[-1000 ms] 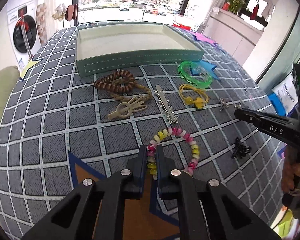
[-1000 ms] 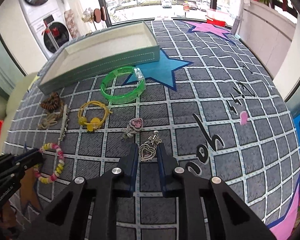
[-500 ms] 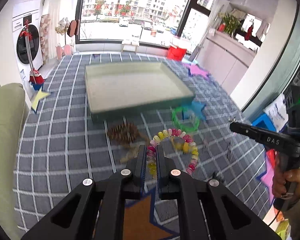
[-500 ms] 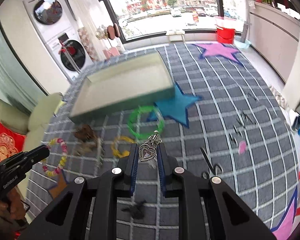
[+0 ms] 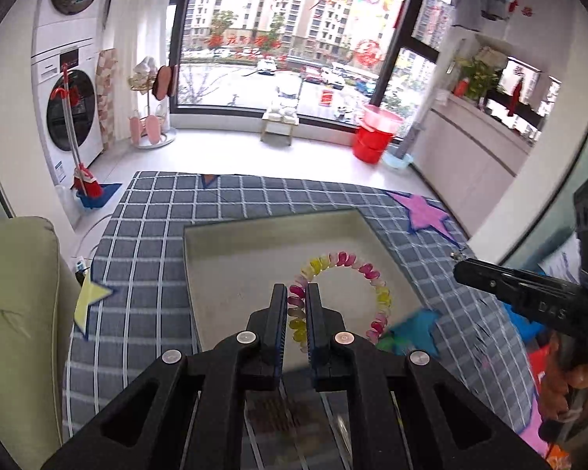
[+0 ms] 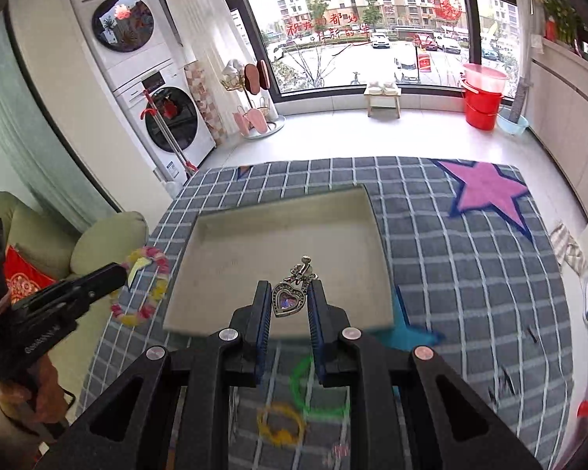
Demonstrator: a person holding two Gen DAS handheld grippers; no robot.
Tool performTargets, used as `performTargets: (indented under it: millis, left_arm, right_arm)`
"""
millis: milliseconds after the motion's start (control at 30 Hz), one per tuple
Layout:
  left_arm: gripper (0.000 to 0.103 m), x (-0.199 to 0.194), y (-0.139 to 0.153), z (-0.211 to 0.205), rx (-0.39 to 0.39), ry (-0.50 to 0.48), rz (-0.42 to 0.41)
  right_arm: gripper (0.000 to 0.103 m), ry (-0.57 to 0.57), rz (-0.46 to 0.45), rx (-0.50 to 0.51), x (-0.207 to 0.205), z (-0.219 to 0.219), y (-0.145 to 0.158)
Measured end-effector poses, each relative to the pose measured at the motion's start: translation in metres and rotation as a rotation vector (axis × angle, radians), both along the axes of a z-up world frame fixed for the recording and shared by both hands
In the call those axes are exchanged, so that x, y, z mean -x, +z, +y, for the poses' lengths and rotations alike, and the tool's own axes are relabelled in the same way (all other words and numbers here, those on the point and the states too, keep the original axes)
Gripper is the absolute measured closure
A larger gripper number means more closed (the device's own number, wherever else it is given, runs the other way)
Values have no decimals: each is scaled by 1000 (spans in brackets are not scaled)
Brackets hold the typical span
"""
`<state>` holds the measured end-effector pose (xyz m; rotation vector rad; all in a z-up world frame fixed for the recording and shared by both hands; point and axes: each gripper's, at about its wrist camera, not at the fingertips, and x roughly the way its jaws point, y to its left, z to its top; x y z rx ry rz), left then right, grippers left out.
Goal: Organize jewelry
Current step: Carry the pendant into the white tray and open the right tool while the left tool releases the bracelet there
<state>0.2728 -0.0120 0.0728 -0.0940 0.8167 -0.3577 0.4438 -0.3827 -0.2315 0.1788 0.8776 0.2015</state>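
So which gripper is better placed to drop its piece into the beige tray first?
Probably the right gripper: its silver heart pendant appears over the beige tray, while the left gripper's multicoloured coil bracelet looks beside it.

Stacked washer-dryer, red bucket, green sofa

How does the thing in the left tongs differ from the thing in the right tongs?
The left tongs hold a beaded bracelet, a wide ring of pink, yellow and white beads; the right tongs hold a heart pendant, small, silver, with a purple stone. The bracelet hangs open beyond the tips; the pendant sits between them. Both are held over the tray.
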Motion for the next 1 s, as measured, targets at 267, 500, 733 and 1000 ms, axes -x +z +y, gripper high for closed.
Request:
performTargets:
  millis: [267,500,733,1000]
  left_arm:
    - [80,-84,-70,-9,-54,64,103]
    - [80,-114,-112,-27,-133,65,146]
    - [80,-114,-128,-35,-210,65,138]
    - [80,-107,-124,-43,-282,85,116]
  right_arm:
    - [83,-6,80,7,-79,13,-49]
    - [83,-29,159,59,-122,20,-106]
    - [83,-47,209,63,-129,17,-136]
    - [60,-38,212,72,-126,20,-135]
